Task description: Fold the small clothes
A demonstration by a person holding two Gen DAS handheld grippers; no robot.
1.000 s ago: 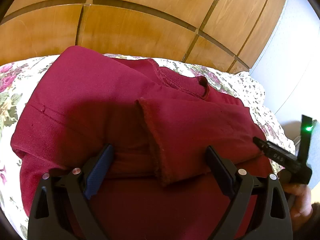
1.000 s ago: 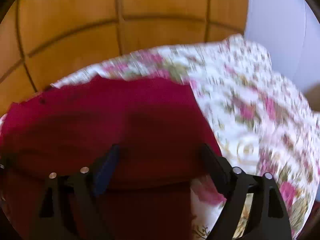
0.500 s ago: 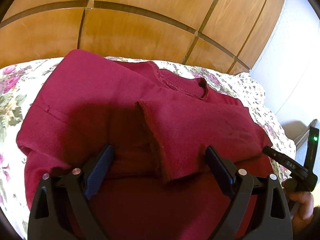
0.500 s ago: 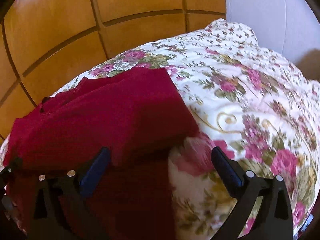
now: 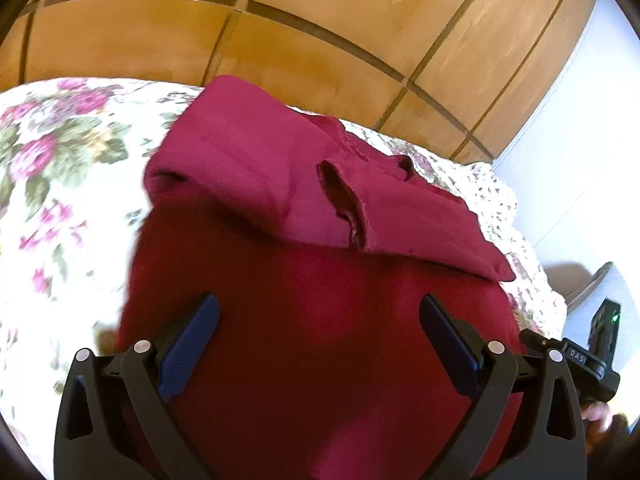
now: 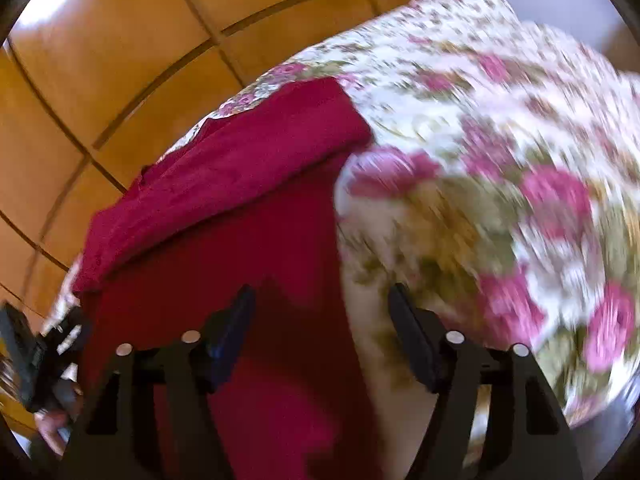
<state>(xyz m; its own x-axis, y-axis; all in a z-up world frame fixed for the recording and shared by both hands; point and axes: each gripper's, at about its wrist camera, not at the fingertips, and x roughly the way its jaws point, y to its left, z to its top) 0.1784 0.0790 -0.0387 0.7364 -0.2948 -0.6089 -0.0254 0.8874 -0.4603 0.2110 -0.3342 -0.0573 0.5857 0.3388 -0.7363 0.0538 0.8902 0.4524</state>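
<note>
Crimson sweatshirt [image 5: 320, 320] lies centre frame on the floral bedspread [image 5: 60, 184], sleeves folded inward to narrow it. Left gripper [image 5: 319, 330] gapes wide, empty, above the hem; right gripper [image 6: 322, 320] likewise (image blurred), straddling the garment's edge.

My left gripper [image 5: 319, 326] has matte black arms, silver screws and blue finger pads [image 5: 188, 346]. My right gripper [image 6: 321, 320] matches it, with white "DAS" lettering.

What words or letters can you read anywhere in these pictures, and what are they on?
"DAS" in white letters on the black right gripper, seen at the edge of the left wrist view.
No writing shows on the dark red garment, the floral bedcover or the wooden panels.
</note>
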